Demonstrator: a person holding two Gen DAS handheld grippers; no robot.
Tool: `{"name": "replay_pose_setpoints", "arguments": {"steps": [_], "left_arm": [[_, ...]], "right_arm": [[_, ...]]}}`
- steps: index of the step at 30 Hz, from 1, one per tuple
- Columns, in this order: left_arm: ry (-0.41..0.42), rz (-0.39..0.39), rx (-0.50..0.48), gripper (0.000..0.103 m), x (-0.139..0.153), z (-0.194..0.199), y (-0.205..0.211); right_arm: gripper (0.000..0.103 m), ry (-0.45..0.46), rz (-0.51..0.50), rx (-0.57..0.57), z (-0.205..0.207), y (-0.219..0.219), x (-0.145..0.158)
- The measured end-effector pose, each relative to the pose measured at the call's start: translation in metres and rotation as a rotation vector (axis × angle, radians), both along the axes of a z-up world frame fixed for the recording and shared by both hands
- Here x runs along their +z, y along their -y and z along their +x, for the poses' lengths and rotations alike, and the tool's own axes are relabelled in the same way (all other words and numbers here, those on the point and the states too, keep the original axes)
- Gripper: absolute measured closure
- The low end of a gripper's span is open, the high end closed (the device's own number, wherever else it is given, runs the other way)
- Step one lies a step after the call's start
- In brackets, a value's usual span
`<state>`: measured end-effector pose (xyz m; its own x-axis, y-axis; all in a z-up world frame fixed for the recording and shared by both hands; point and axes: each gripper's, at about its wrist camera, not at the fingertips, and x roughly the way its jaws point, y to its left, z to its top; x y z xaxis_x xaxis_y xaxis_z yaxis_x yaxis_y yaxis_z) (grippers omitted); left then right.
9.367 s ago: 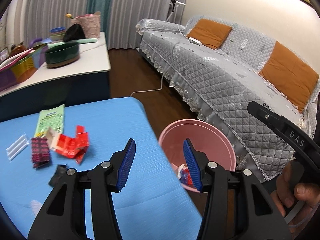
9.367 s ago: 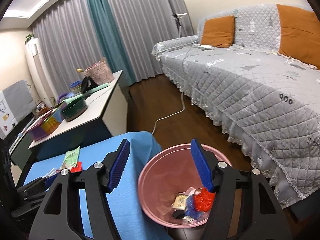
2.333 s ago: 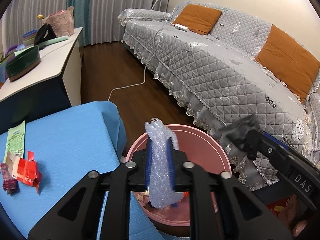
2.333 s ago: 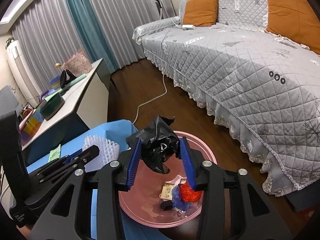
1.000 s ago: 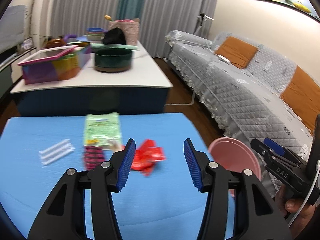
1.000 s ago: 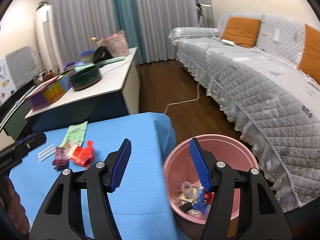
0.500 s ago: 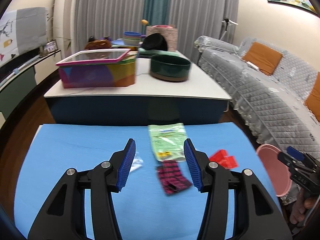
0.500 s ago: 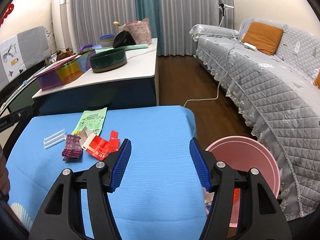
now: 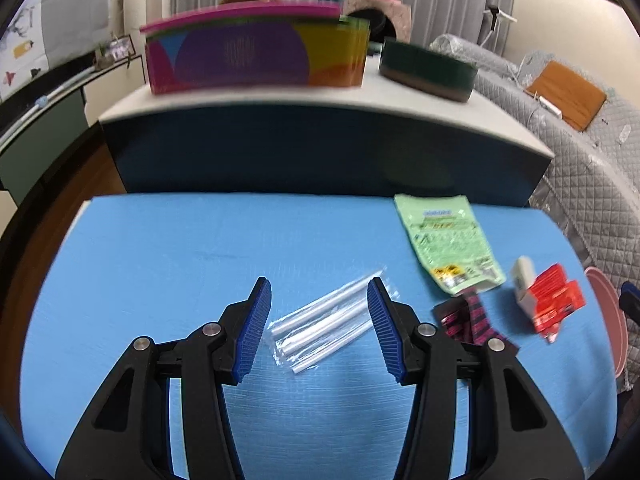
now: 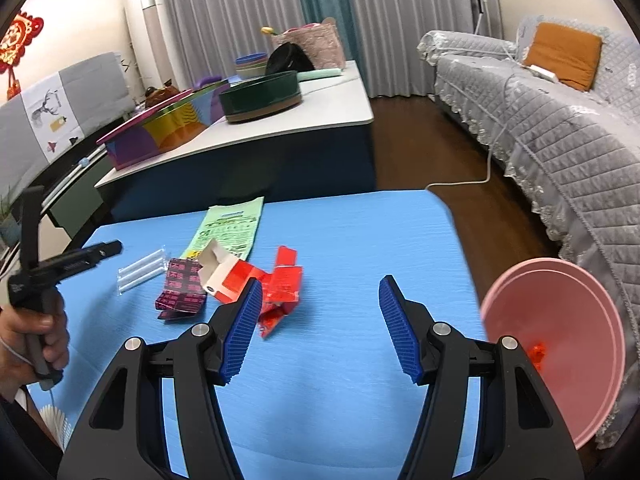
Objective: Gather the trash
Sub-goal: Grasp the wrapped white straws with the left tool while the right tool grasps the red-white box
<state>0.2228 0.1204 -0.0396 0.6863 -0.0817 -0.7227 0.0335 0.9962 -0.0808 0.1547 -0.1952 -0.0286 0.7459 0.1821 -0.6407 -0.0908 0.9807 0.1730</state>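
Note:
On the blue table [image 9: 160, 248] lie several pieces of trash. My left gripper [image 9: 318, 330] hangs open just above a clear packet of straws [image 9: 324, 322], which shows between its blue pads without touching them. To the right lie a green pouch [image 9: 450, 246], a dark pink wrapper [image 9: 472, 318] and a torn red and white carton [image 9: 550, 300]. In the right wrist view my right gripper [image 10: 316, 330] is open and empty, the torn red carton [image 10: 276, 284] just beyond its left fingertip. The pink bin [image 10: 560, 336] stands off the table's right edge.
A white-topped counter [image 10: 304, 120] behind the table carries a colourful box [image 9: 256, 56] and a dark green bowl [image 10: 260, 96]. A quilted grey sofa [image 10: 560, 120] runs along the right. A hand [image 10: 28, 336] grips the left tool's handle at the left.
Both grippers swung left from the bin back over the table and came lower. The left one now sits over the straw packet; the right one has neared the red carton.

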Motion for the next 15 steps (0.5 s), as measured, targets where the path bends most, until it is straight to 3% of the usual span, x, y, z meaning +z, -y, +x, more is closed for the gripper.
{"name": "replay_pose_setpoints", "arguments": {"steps": [4, 6, 15], "left_arm": [[-0.029, 0.004, -0.009, 0.052, -0.010, 0.007, -0.001], [-0.042, 0.003, -0.011, 0.047, -0.014, 0.011, -0.002], [-0.113, 0.023, -0.067, 0.046, -0.030, 0.022, 0.004]], "right_arm": [[0.042, -0.021, 0.001, 0.024, 0.010, -0.008, -0.011], [0.042, -0.033, -0.001, 0.033, 0.013, -0.011, -0.017], [0.042, -0.066, 0.025, 0.058, 0.028, -0.015, -0.032]]}}
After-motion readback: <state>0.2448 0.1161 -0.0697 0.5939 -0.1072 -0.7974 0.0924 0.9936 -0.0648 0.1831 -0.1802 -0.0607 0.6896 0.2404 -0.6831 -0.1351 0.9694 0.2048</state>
